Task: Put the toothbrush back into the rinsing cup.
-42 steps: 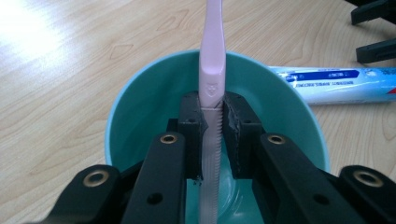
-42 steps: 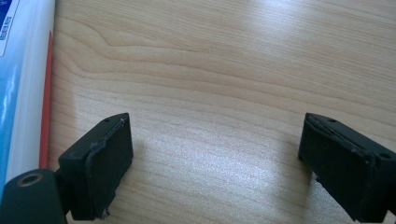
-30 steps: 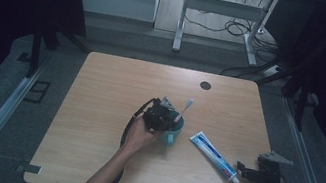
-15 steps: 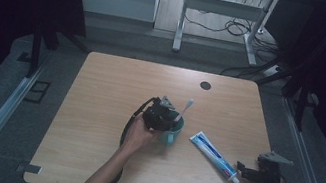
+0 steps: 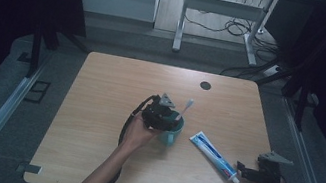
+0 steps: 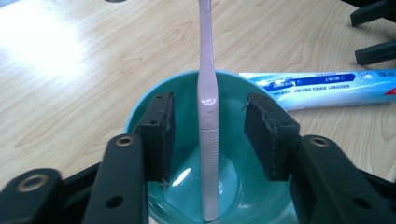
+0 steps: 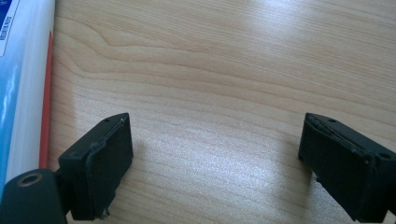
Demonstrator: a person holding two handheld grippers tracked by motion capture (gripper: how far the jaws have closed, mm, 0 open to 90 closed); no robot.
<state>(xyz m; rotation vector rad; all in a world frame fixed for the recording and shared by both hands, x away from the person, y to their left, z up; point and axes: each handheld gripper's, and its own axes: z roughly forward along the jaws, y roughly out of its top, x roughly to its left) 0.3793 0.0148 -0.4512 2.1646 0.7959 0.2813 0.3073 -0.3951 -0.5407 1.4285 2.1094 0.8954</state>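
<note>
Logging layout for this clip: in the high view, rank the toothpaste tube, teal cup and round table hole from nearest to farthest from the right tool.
1. Toothpaste tube: its cap end lies just left of the right tool.
2. Teal cup: mid-table, farther left.
3. Round table hole: near the far edge.

My left gripper (image 5: pixel 163 113) sits over the near-left rim of the teal cup (image 5: pixel 171 132), near the middle of the wooden table (image 5: pixel 96 110); I cannot tell from here how its jaws stand. A pale toothbrush (image 5: pixel 185 108) leans out of the cup, head up and away from me. The toothpaste tube (image 5: pixel 214 155) lies flat just right of the cup, its cap pointing at my right gripper (image 5: pixel 243 170), which rests close by at the table's near-right edge.
</note>
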